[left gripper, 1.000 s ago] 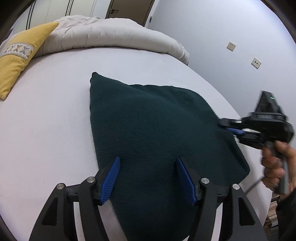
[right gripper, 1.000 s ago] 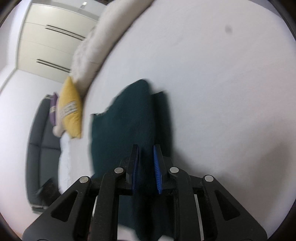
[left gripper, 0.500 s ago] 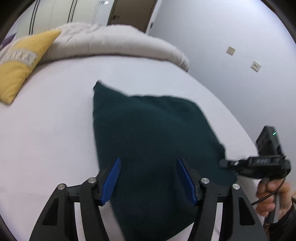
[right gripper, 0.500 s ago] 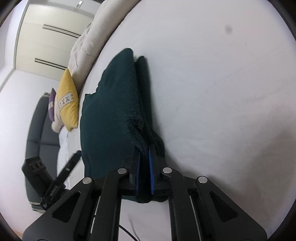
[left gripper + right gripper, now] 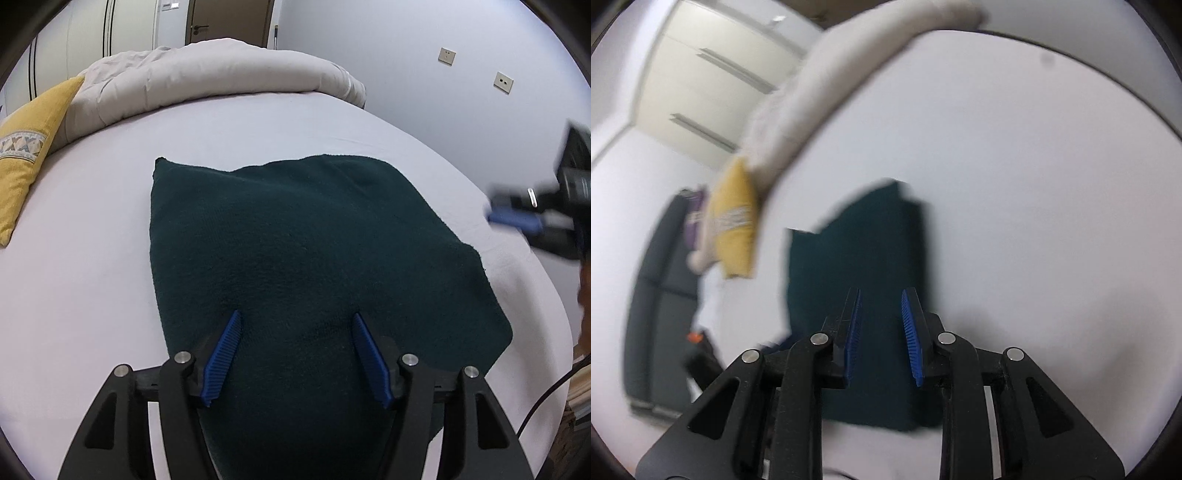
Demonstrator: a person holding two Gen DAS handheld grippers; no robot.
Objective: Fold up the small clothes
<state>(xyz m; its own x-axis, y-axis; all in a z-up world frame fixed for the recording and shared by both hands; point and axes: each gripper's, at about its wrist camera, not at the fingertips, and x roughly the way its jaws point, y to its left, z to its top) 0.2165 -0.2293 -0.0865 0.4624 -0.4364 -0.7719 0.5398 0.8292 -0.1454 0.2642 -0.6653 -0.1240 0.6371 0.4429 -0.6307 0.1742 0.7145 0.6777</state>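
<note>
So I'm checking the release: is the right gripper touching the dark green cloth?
Apart. The left wrist view shows the right gripper off past the dark green cloth's edge, bare sheet between them, jaws open.

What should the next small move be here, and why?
Probably bring the open right gripper back down to the cloth's right edge. Both grippers are open and hold nothing, the left gripper hovers over the cloth's near part, and the cloth lies folded flat on the bed.

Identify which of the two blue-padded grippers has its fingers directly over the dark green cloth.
The left gripper: its open fingers frame the dark green fleece cloth. The right gripper hangs beyond the cloth's right edge.
</note>
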